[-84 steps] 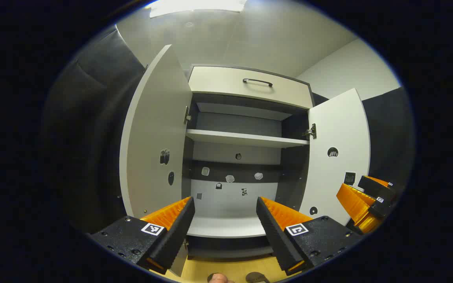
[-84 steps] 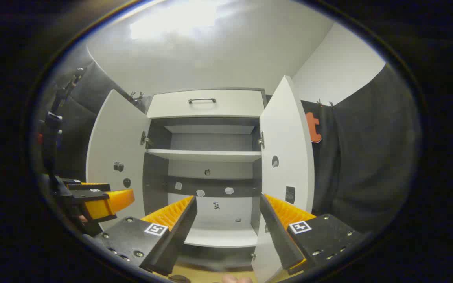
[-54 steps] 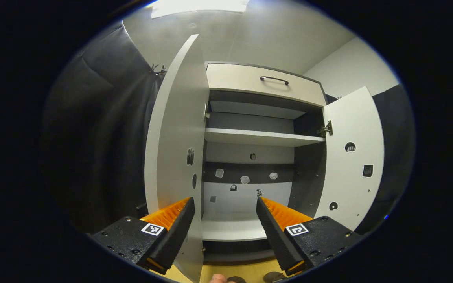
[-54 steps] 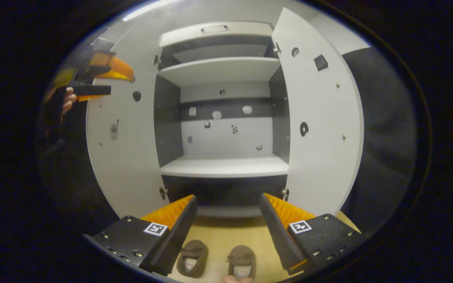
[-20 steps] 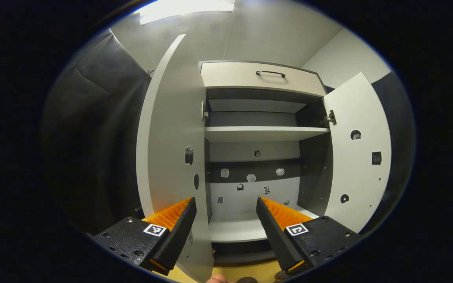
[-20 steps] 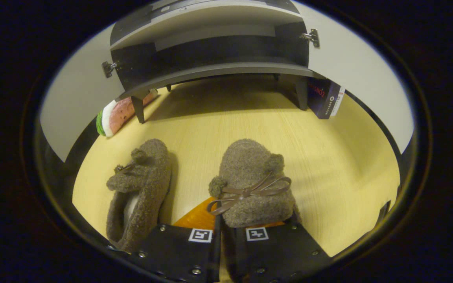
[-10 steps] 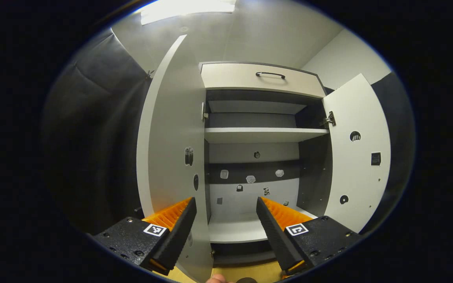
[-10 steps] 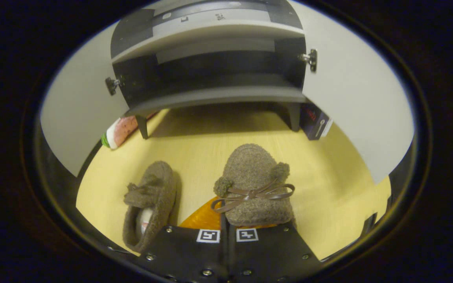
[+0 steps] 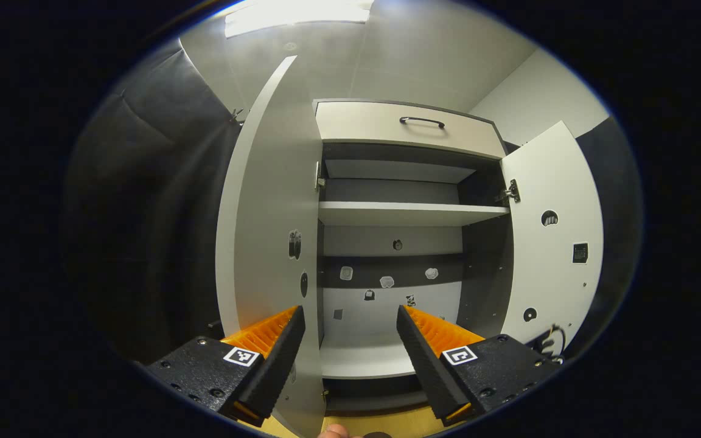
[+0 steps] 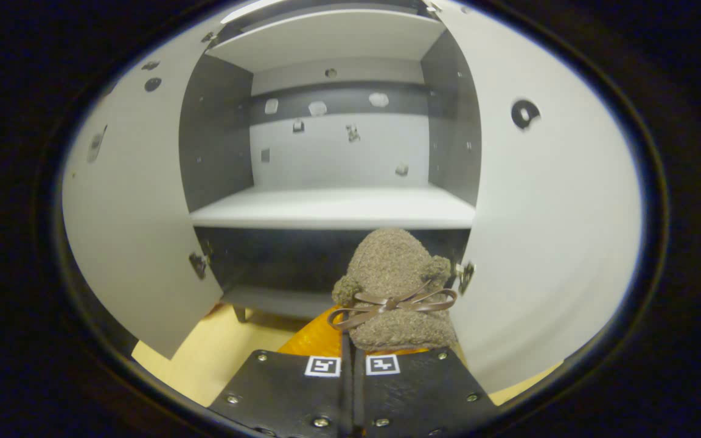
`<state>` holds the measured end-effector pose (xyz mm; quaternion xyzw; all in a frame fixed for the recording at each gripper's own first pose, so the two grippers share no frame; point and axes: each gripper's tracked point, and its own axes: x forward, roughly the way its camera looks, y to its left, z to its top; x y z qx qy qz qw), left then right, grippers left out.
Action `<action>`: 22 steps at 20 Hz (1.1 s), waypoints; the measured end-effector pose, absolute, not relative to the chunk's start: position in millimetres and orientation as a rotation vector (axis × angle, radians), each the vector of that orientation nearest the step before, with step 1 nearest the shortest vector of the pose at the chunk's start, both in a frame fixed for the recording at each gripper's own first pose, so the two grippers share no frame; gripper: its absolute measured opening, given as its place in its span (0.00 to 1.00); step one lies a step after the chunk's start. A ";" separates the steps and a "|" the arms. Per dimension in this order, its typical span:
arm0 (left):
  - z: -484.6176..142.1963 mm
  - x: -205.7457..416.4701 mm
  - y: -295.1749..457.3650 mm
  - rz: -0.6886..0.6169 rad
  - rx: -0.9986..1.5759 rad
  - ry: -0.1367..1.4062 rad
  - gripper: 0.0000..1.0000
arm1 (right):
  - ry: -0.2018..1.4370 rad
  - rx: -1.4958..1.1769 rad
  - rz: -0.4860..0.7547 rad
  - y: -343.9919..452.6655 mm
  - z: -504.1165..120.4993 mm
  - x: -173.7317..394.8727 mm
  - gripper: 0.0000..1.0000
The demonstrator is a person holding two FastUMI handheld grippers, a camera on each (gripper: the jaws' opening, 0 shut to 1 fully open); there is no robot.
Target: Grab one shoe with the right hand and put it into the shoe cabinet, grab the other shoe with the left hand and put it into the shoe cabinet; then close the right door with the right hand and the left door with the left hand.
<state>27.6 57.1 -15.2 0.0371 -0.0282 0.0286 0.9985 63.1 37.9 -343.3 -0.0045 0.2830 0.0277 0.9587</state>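
Right hand-held gripper [image 10: 350, 350]: closed, its two fingers drawn together and clamped on the heel end of the shoe.
Shoe [image 10: 394, 286]: a brown fuzzy slipper with a thin bow across its top, held in the air with its toe pointing toward the shoe cabinet, in front of and just below the lower shelf.
Lower shelf [image 10: 335, 208]: pale, flat and bare, straight ahead of the held shoe in the right gripper view.
Floor [image 10: 216, 359]: light wood, visible below the cabinet's base and one of its short legs.
Left hand-held gripper [image 9: 350, 331]: open, its fingers spread well apart with nothing between them, held in front of the cabinet and clear of it.
Shoe cabinet [image 9: 405, 237]: both doors stand open; the inside has a dark frame, pale shelves and small stickers on the back wall.
Left door [image 9: 271, 231]: swung out toward the camera, seen nearly edge-on just beyond the left finger in the left gripper view.
Right door [image 9: 554, 243]: open wide, its inner face showing a hinge and a few small marks.
Upper shelf [image 9: 408, 213]: pale and bare, spanning the cabinet at mid height.
Drawer [image 9: 405, 128]: shut, at the top of the cabinet, with a dark handle.
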 end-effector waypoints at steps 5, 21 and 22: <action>-14.2 27.7 57.6 0.064 0.069 -0.067 0.93 | 0.437 -0.040 0.064 43.6 -270.0 154.6 0.01; -13.6 30.5 63.8 0.119 0.083 -0.081 0.92 | 0.508 -0.109 0.078 42.0 -306.7 320.0 0.01; -13.4 30.7 64.1 0.124 0.085 -0.081 0.92 | 0.524 -0.114 0.080 42.2 -316.4 321.9 0.01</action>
